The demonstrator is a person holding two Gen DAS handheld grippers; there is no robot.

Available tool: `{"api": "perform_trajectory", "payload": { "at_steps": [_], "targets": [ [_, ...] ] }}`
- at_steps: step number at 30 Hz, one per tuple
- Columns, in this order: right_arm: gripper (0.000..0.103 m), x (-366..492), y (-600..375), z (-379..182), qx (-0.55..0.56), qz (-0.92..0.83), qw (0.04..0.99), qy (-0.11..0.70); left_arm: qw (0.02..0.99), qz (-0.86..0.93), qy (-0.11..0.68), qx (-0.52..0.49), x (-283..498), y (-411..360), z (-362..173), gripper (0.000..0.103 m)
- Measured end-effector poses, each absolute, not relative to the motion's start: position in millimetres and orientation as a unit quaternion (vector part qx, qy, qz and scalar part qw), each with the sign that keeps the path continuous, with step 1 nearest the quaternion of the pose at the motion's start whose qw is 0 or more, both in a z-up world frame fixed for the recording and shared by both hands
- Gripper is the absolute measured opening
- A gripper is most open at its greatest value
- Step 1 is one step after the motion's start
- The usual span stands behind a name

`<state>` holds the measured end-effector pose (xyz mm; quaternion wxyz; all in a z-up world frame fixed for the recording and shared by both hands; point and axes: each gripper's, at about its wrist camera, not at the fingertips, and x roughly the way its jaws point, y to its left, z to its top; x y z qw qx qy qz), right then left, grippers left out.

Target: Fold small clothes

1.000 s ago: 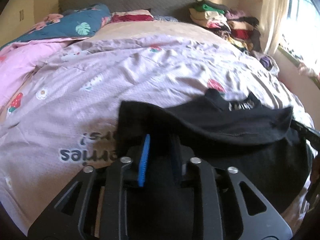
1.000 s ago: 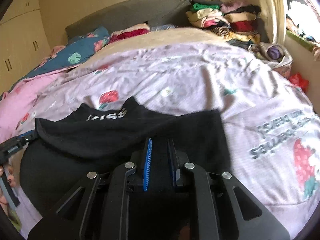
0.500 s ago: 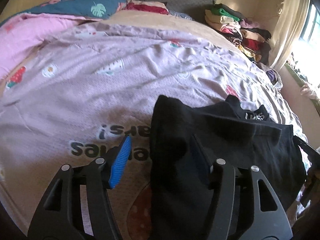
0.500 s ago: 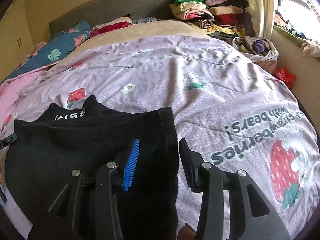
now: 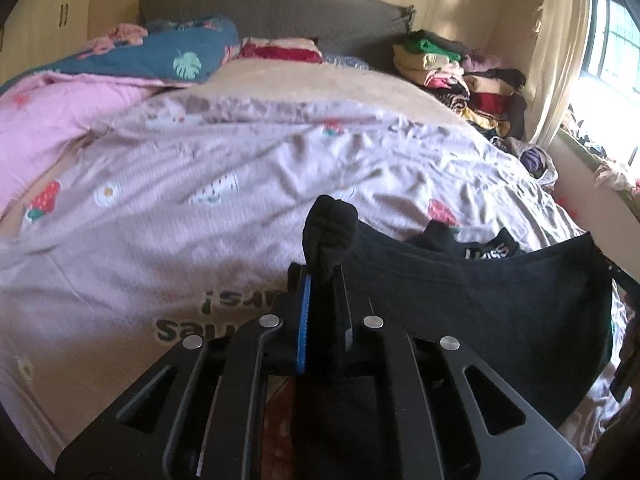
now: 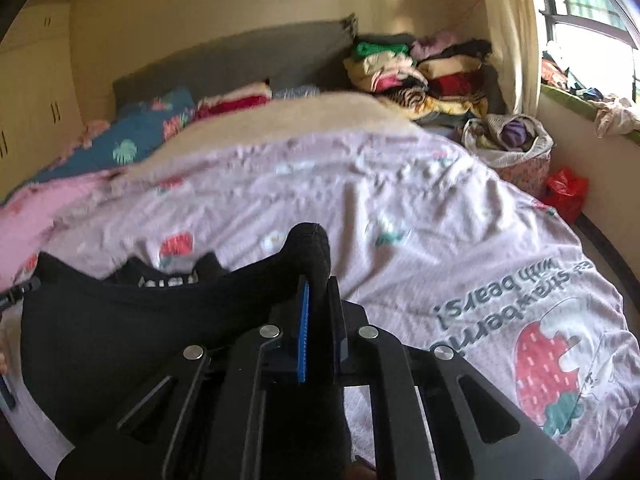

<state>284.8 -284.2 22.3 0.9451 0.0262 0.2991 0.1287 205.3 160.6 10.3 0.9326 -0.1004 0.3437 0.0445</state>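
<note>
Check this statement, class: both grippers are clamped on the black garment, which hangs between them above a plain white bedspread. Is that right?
Not quite. Both the left gripper and right gripper are clamped on the black garment, but the bedspread is pale lilac with strawberry prints and lettering, as the right wrist view shows.

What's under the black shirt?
Under the black shirt lies the lilac strawberry quilt. Both grippers, left and right, pinch its corners. The quilt directly beneath is hidden.
</note>
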Motion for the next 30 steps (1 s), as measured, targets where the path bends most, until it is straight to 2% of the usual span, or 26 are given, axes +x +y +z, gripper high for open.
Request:
{"api": "perform_trajectory", "payload": {
  "at_steps": [10,24,26,28,29,30],
  "targets": [
    [0.007,290,-286,20,0.023,0.107,0.951,0.289,0.937,0.048,0.332,-0.097,208,161,18,0.003],
    [0.008,305,-277,-12,0.013,0.089,0.936,0.34,0.922,0.062,0.372,-0.092,229,166,-9,0.004],
    [0.012,306,-273,-16,-0.002,0.085,0.932,0.352,0.919,0.064,0.378,-0.094,230,167,-13,0.006],
    [0.029,304,-274,-16,-0.009,0.08,0.933,0.351,0.916,0.067,0.383,-0.095,231,169,-15,0.009],
    [0.041,303,-276,-16,-0.008,0.08,0.932,0.353,0.916,0.068,0.384,-0.096,230,169,-15,0.01],
    [0.044,303,-278,-15,-0.005,0.08,0.932,0.353,0.916,0.07,0.382,-0.096,229,171,-13,0.011]
  ]
}}
